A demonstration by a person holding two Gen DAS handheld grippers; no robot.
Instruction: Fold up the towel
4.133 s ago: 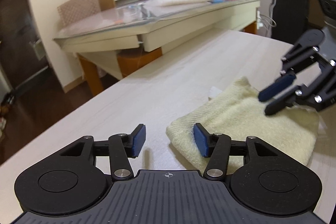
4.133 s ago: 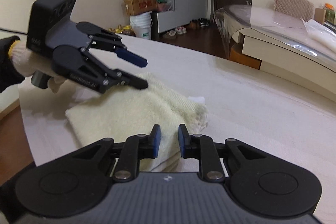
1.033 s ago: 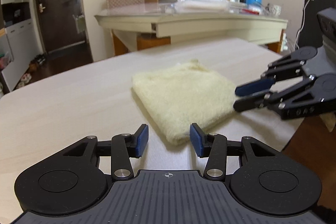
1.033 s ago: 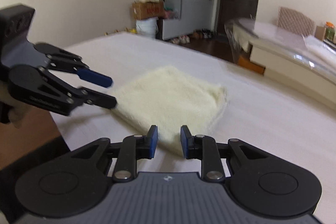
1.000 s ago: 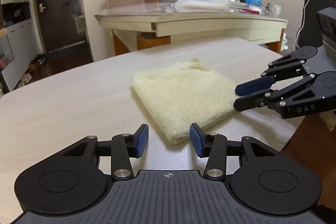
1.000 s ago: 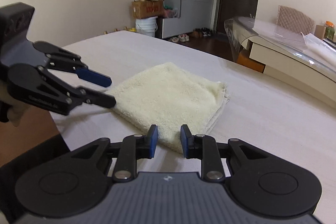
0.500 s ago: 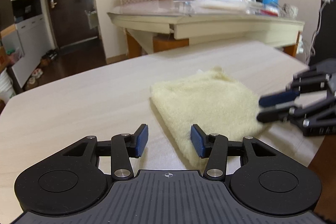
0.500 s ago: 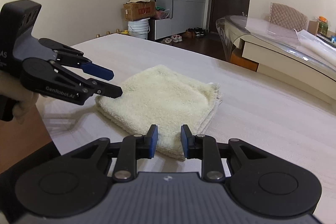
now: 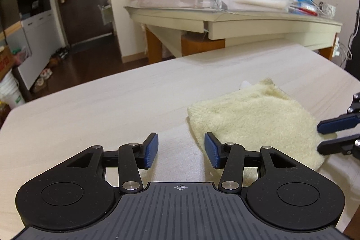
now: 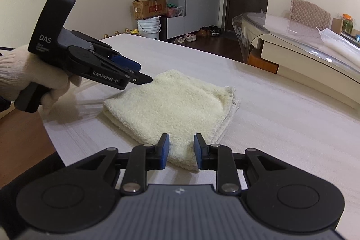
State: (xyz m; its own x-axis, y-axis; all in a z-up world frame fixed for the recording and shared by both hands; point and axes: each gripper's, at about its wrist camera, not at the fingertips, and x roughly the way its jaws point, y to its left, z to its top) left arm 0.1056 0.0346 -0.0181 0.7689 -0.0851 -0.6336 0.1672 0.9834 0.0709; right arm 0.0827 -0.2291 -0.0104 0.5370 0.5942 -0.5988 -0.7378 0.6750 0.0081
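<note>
Between the pads of the left gripper [image 9: 181,151] nothing is held: the jaws stand moderately apart over bare table [image 9: 90,105], with the towel's near corner just beside the right-hand pad. The right gripper [image 10: 181,151] is set narrower, also empty, its pads hovering at the near edge of the towel [image 10: 171,105] without pressing on it. The towel is seen lying flat on the pale table as a compact folded square, layered edges showing along its far right side, so the folding is judged essentially done and both tools are held clear, probably to leave the stack undisturbed. The left gripper is carried by a gloved hand [image 10: 29,80] at the table's corner, its tips poised above the towel's far-left corner. Compared with a second ago, the left gripper has been shifted sideways, so the towel now appears right of its jaws rather than centred; the right gripper's position is almost unchanged.
</note>
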